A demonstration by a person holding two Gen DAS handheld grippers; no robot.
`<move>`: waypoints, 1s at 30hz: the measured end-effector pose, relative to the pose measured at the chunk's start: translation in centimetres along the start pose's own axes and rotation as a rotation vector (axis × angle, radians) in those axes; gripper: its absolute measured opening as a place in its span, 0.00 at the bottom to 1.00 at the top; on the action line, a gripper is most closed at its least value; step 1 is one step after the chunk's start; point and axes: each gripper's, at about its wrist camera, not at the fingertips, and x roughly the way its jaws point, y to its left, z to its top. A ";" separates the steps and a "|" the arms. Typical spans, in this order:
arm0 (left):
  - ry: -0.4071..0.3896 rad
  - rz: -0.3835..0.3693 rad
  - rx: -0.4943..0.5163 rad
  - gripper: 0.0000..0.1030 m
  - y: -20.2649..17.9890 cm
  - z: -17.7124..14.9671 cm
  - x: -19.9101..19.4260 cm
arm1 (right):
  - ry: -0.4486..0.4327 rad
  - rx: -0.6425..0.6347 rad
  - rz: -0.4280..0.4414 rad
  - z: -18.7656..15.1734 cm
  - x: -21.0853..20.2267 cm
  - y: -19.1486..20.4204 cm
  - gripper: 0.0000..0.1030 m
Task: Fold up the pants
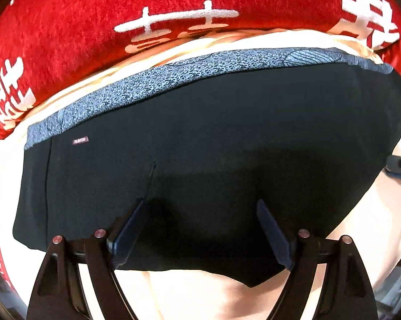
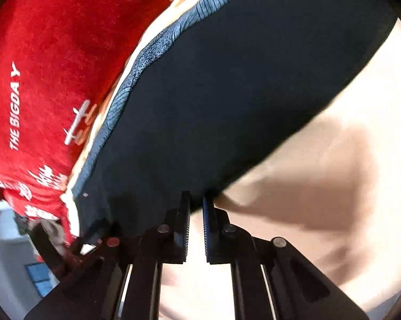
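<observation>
The black pants [image 1: 213, 144] lie folded flat on a cream sheet [image 1: 365, 226], with a blue-grey patterned waistband [image 1: 136, 90] along the far edge and a small label [image 1: 80, 140] near the left. My left gripper [image 1: 200, 208] is open, its fingers [image 1: 128, 229] spread wide over the near edge of the pants, holding nothing. In the right wrist view the pants [image 2: 227, 93] run up to the right. My right gripper [image 2: 197, 200] is nearly closed at the pants' near edge; whether cloth is between its fingers [image 2: 208, 229] is unclear.
A red blanket [image 1: 93, 34] with white characters is bunched behind the pants, also in the right wrist view [image 2: 48, 80]. The other gripper's body [image 1: 400, 168] shows at the right edge. The cream sheet [image 2: 320, 186] spreads right of the pants.
</observation>
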 end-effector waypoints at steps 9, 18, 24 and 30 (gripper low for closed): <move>-0.036 -0.042 -0.029 0.83 -5.0 6.9 -3.5 | -0.203 0.060 -0.172 4.2 -9.2 -5.2 0.25; -0.123 -0.047 -0.052 0.83 -15.2 16.5 -0.6 | -0.383 0.212 -0.343 11.8 -14.0 -13.3 0.25; -0.121 -0.005 -0.085 0.83 -18.8 19.6 1.5 | -0.423 0.211 -0.331 14.8 -14.4 -15.4 0.17; -0.079 0.021 -0.057 0.83 -19.9 19.2 3.6 | -0.383 0.200 -0.382 14.0 -14.5 -17.2 0.08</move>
